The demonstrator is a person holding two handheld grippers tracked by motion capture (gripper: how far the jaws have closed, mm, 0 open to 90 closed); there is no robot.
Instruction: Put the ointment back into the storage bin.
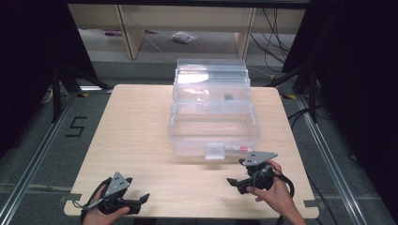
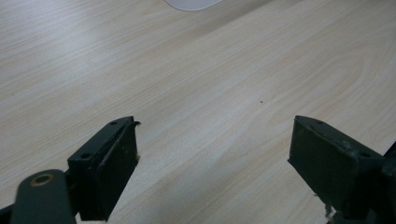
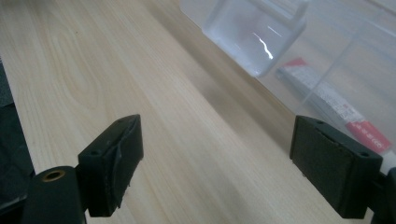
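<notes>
The box (image 1: 213, 110) is a clear plastic storage bin with its lid tipped up and back, so the tub stands open on the far middle of the table (image 1: 141, 136). Its walls are see-through and slightly cloudy, with rounded corners. A square, clear latch (image 1: 215, 151) hangs from the middle of the near wall; in the right gripper view the latch (image 3: 254, 35) juts out from the wall and catches a bright streak of light. Inside the box, against the near wall just right of the latch, lies a white tube (image 3: 334, 105) with red ends and small print. A small dark thing (image 1: 228, 97) sits deeper in the box, toward its back; what it is cannot be told.

The right gripper (image 1: 244, 180) is just in front of the box's near right corner, apart from it, held in a hand (image 1: 274, 194). Its jaws stand wide apart with nothing between them but bare wood.

The left gripper (image 1: 136, 202) is well apart from the box, down by the table's near left edge. Its jaws are also spread wide and hold nothing.
</notes>
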